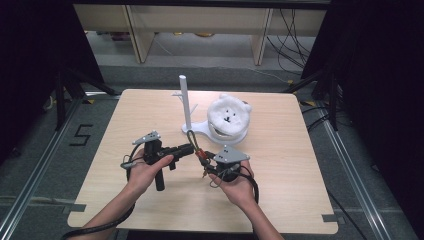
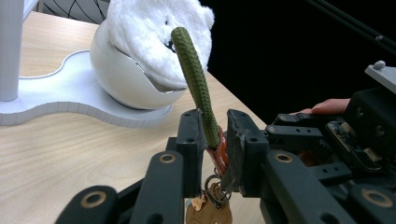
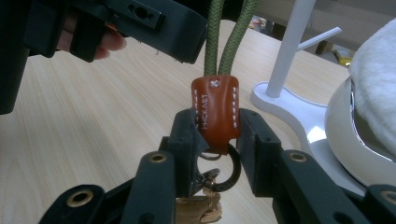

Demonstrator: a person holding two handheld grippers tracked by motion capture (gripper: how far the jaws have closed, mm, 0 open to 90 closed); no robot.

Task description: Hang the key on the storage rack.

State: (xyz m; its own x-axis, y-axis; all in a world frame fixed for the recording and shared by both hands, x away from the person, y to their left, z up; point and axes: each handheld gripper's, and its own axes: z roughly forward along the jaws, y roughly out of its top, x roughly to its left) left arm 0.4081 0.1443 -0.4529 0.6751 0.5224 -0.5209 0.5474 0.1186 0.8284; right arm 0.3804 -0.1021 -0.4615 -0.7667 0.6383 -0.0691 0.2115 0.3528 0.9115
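Keychain (image 3: 215,109) sits mid-frame in the high view, pinched from both ends: the right gripper (image 3: 216,135) clamps its brown leather tab, and the left gripper (image 2: 215,135) squeezes the green cord loop (image 2: 196,79) just above.

The two tools are meeting over the middle of the desk (image 1: 150,210), the left tool (image 1: 187,148) and the right tool (image 1: 206,161) standing close together with the green cord loop (image 1: 192,140) of the keyring stretching between them, so nothing is passing through that gap. Just behind them the white stand (image 1: 186,107) is rising upright with its side pegs sticking out, and its flat base is running right to the white dome carrying the plush bear hat (image 1: 229,114); together they are blocking the far middle. Bare wood is lying open along the left side, the right side and the near edge, apart from the person's forearms coming in there.
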